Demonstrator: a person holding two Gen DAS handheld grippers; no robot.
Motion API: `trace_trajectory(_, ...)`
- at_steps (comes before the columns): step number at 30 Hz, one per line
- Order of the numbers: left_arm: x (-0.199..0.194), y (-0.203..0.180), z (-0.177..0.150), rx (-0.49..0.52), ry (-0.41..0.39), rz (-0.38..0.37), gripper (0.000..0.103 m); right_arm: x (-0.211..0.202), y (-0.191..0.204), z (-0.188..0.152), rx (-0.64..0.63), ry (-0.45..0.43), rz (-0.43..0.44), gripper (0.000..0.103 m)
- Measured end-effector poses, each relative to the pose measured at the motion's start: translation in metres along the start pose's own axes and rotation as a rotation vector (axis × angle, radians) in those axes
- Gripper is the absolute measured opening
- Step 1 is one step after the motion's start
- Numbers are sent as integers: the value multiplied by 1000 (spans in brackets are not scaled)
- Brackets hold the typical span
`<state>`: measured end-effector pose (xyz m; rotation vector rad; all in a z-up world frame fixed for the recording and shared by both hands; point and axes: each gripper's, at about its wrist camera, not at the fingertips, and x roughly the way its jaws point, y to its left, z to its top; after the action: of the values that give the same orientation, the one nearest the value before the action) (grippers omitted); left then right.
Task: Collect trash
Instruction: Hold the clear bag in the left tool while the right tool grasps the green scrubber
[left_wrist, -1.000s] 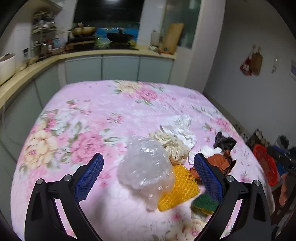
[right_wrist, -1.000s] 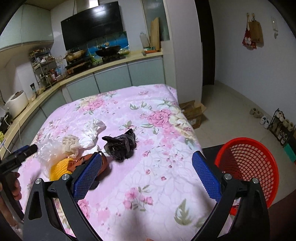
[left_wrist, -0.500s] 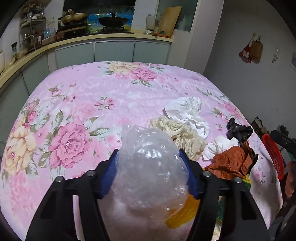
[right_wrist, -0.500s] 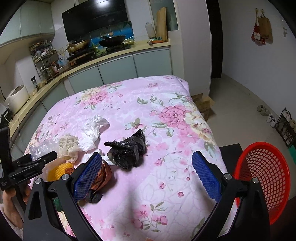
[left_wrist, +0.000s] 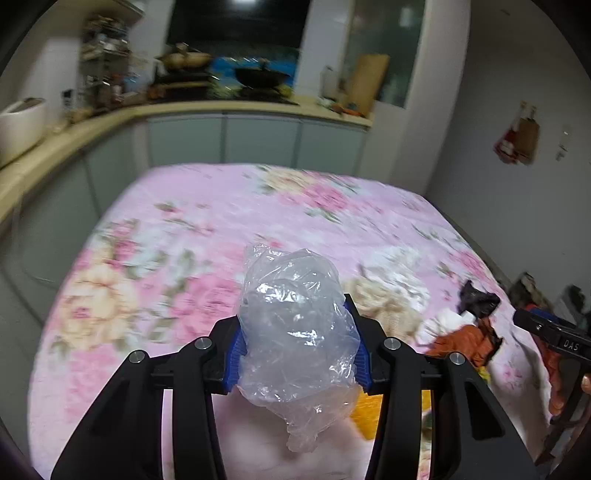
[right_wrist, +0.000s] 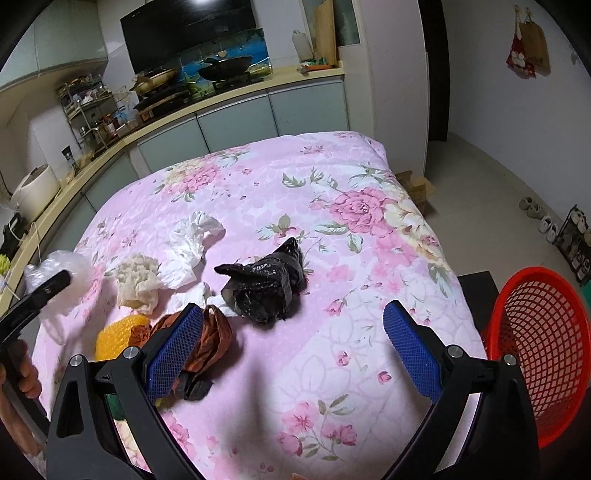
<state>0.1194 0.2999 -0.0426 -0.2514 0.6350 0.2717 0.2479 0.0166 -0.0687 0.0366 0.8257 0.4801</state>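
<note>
My left gripper (left_wrist: 297, 350) is shut on a crumpled clear plastic bag (left_wrist: 295, 332) and holds it above the pink floral cloth (left_wrist: 184, 229); the bag also shows in the right wrist view (right_wrist: 70, 269). My right gripper (right_wrist: 291, 343) is open and empty above the cloth, just in front of a black plastic bag (right_wrist: 264, 284). Left of it lie an orange-brown wrapper (right_wrist: 207, 343), a yellow mesh piece (right_wrist: 114, 336), a beige rag (right_wrist: 138, 277) and a white plastic bag (right_wrist: 192, 247). A red mesh basket (right_wrist: 535, 347) stands off the table's right edge.
A kitchen counter (right_wrist: 221, 96) with pans and a rack runs behind and to the left of the table. A rice cooker (right_wrist: 35, 192) sits on it. A cardboard box (right_wrist: 417, 184) and shoes (right_wrist: 543, 218) lie on the floor at right.
My left gripper closed on the clear bag and lifted it off the cloth. My right gripper moved forward toward the black bag, still open.
</note>
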Motion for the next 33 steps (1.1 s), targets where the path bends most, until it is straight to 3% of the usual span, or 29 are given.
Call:
trace_trajectory(8, -21, 23, -11, -39, -18, 66, 45, 14, 19, 5, -8, 14, 29, 95)
trace_trajectory(13, -26, 31, -22, -62, -5, 71, 45, 17, 41, -7, -34, 57, 105, 95)
trace_trajectory(18, -28, 31, -27, -76, 8, 64, 45, 29, 62, -20, -67, 100, 128, 95)
trace_trajectory(20, -30, 29, -28, -71, 5, 64, 45, 33, 67, -25, -80, 114, 139, 91)
trace_trajectory(24, -36, 29, -28, -67, 0, 65, 45, 32, 69, -32, -100, 142, 162, 74)
trace_trajectory(33, -43, 26, -32, -64, -4, 57, 45, 8, 45, -42, -46, 134, 133, 73)
